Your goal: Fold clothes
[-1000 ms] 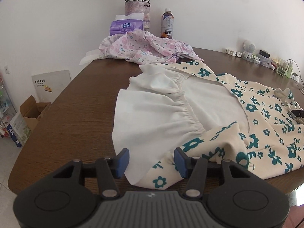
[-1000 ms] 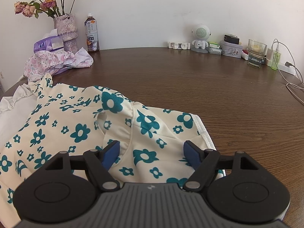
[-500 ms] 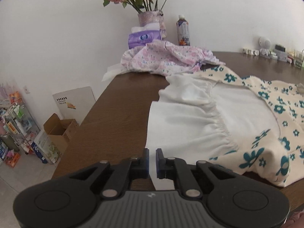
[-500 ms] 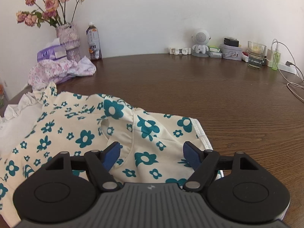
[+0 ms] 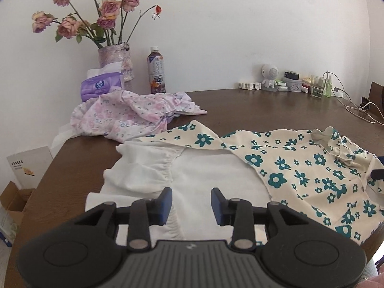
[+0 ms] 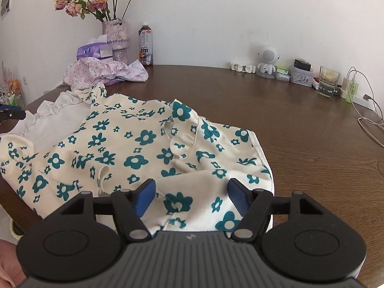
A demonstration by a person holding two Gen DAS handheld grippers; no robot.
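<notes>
A cream dress with teal flowers lies spread across the near part of the dark wooden bench, its white lining turned up on the left side with a gathered, ruffled edge. In the right wrist view the printed side faces up, with a frilled sleeve opening near the middle and a white-trimmed edge toward the bare wood.

The left tool hangs just above the white lining, its blue-padded fingers apart and holding nothing. The right tool sits over the printed cloth at the near edge, its blue fingers spread wide, also empty; whether the pads touch the fabric cannot be told.

Farther back on the left, a crumpled pink floral garment lies in a heap, touching the far corner of the dress. Behind it stands a purple tissue pack whose logo is too blurred to read, a vase of dried roses, and a tea bottle with Chinese characters on its label, not legible here.

Along the wall to the right sit a small white robot-shaped figure, a grey tin, a glass bearing unreadable lettering, a green spray bottle and a white cable. On the floor at the left are cardboard boxes.
</notes>
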